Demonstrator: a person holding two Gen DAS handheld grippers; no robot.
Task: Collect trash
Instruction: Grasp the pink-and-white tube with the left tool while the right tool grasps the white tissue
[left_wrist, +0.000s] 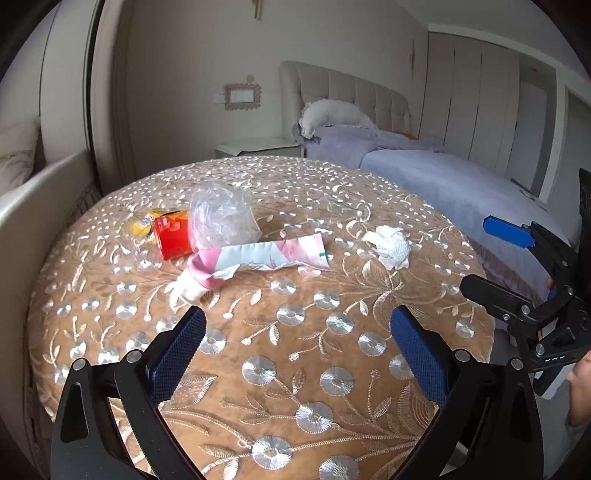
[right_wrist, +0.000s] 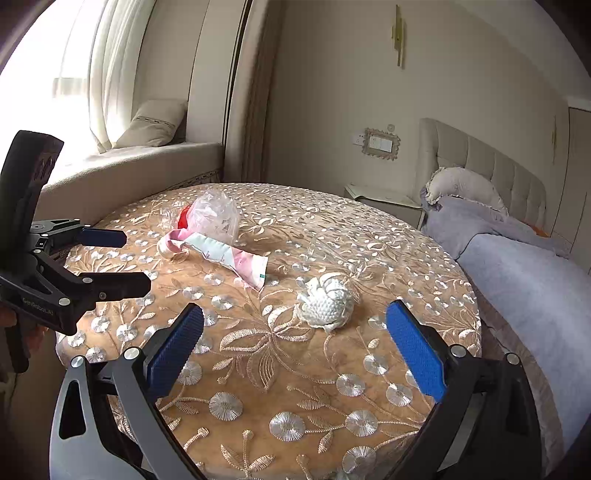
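Trash lies on a round table with an embroidered tan cloth (left_wrist: 280, 369) (right_wrist: 280, 376). A crumpled white tissue (left_wrist: 391, 245) (right_wrist: 325, 301) sits right of centre. A long pink and pale-blue wrapper (left_wrist: 266, 256) (right_wrist: 229, 258) lies in the middle. Behind it are a crumpled clear plastic bag (left_wrist: 221, 216) (right_wrist: 216, 216), a red packet (left_wrist: 171, 234) (right_wrist: 183, 218) and a yellow wrapper (left_wrist: 142, 225). My left gripper (left_wrist: 297, 350) (right_wrist: 122, 258) hovers open over the near part of the table, empty. My right gripper (right_wrist: 295, 349) (left_wrist: 491, 254) is open and empty, just short of the tissue.
A bed with a lilac cover (left_wrist: 443, 177) (right_wrist: 524, 269) stands right of the table. A white nightstand (left_wrist: 258, 147) (right_wrist: 384, 197) is at the back. A window seat with a cushion (right_wrist: 155, 125) runs along the left. A person's hand (left_wrist: 580, 384) holds the right gripper.
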